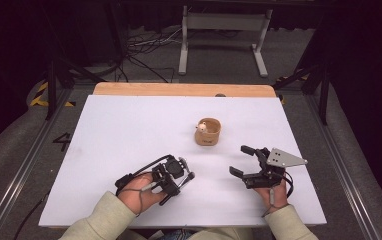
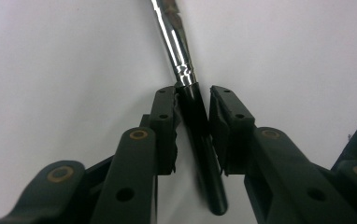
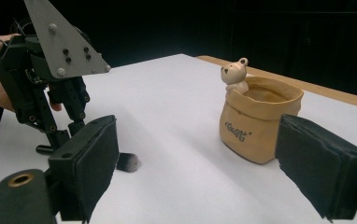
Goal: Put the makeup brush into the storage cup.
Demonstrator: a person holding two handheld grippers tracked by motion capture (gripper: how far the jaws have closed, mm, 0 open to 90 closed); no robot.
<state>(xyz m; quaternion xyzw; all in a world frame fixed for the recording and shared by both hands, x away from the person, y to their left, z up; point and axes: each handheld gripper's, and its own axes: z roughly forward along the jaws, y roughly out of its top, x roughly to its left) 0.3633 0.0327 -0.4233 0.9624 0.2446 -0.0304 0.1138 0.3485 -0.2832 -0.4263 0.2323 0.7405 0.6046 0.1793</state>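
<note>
The white table [image 1: 129, 130] is bearing a tan sack-shaped pot [image 1: 208, 133] just past centre, toward one o'clock. At five o'clock the right gripper [image 1: 243, 161] is gaping wide, empty. At seven o'clock the left gripper [image 2: 193, 100] is pinching a makeup brush [image 2: 186, 74] by its black handle. The smooth handle may be slipping or pivoting. The pot's lettering is unreadable.

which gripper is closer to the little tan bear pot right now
Right. The right gripper sits open just in front of the bear pot; the left gripper, clamping a brush, is farther off.
</note>
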